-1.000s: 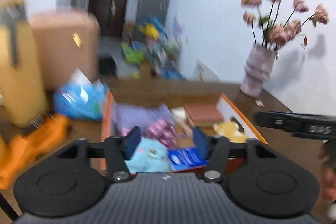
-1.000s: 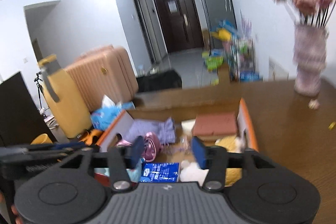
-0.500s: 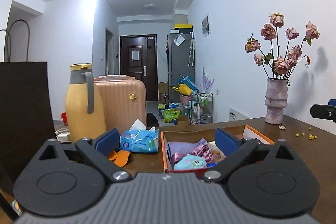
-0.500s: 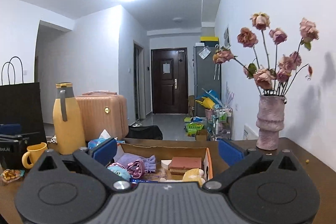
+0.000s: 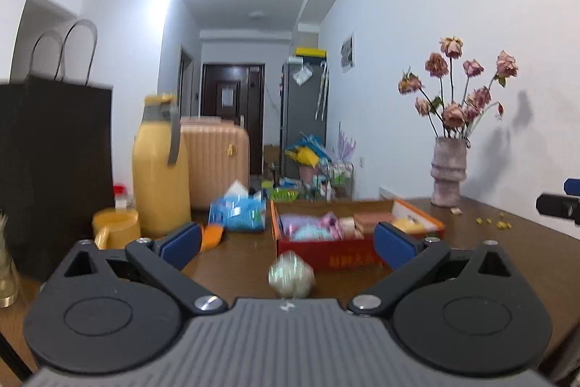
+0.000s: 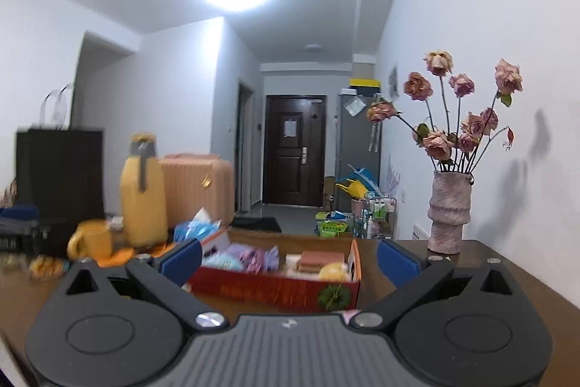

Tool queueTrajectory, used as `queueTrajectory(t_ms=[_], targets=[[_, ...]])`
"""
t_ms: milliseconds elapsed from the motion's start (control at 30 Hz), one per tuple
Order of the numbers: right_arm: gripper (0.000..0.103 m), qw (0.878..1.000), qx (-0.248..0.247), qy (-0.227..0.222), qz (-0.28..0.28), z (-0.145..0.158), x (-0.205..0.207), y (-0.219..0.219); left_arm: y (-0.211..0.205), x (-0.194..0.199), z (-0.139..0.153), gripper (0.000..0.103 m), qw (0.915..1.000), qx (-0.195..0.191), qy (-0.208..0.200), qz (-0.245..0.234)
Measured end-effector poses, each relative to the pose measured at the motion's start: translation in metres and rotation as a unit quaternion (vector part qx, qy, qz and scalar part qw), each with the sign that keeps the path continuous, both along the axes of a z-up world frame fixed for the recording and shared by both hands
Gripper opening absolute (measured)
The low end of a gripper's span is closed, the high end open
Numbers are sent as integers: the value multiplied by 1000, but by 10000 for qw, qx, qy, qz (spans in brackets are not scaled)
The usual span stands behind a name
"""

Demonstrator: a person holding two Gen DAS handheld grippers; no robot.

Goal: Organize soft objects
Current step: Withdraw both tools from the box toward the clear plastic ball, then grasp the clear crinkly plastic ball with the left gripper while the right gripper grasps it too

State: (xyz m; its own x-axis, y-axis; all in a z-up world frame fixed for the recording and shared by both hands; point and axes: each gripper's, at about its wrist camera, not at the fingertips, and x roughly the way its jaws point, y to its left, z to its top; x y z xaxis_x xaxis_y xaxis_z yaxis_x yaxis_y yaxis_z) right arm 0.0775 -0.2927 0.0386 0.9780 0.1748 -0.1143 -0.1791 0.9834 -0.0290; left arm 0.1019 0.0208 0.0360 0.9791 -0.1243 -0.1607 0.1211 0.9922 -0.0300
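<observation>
Soft objects, pastel plush and cloth pieces, lie inside the open red cardboard box (image 5: 357,258) on the brown wooden table (image 5: 507,242). Left gripper (image 5: 286,242) and right gripper (image 6: 288,258) have just been opening and hold nothing. Judged step: between picks; next, select another item.

Both grippers sit farther back from the red box (image 5: 348,254) than before; left gripper (image 5: 288,240) and right gripper (image 6: 290,258) jaws have just been opening, nothing between them.

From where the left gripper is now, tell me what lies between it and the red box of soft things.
One thing: a small pale ball lies on the table between the left gripper and the red box, just short of the box's front wall. The jaws stand wide open and empty.
</observation>
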Motion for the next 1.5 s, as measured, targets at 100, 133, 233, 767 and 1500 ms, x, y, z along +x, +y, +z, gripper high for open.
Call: queueTrajectory(t_ms=[100, 133, 233, 767, 1500], targets=[[103, 9998, 88, 178, -57, -20, -30, 5, 12, -26, -10, 103, 9998, -202, 76, 6], [103, 9996, 176, 241, -7, -26, -39, 5, 15, -31, -13, 103, 9997, -205, 97, -43], [103, 9986, 346, 390, 75, -36, -51, 8, 13, -33, -16, 103, 9999, 12, 135, -59], [94, 9862, 623, 1376, 681, -51, 56, 54, 39, 72, -45, 98, 9927, -395, 982, 580], [5, 9460, 1436, 2669, 1148, -96, 267, 142, 62, 229, -88, 71, 9678, -1260, 2152, -345]])
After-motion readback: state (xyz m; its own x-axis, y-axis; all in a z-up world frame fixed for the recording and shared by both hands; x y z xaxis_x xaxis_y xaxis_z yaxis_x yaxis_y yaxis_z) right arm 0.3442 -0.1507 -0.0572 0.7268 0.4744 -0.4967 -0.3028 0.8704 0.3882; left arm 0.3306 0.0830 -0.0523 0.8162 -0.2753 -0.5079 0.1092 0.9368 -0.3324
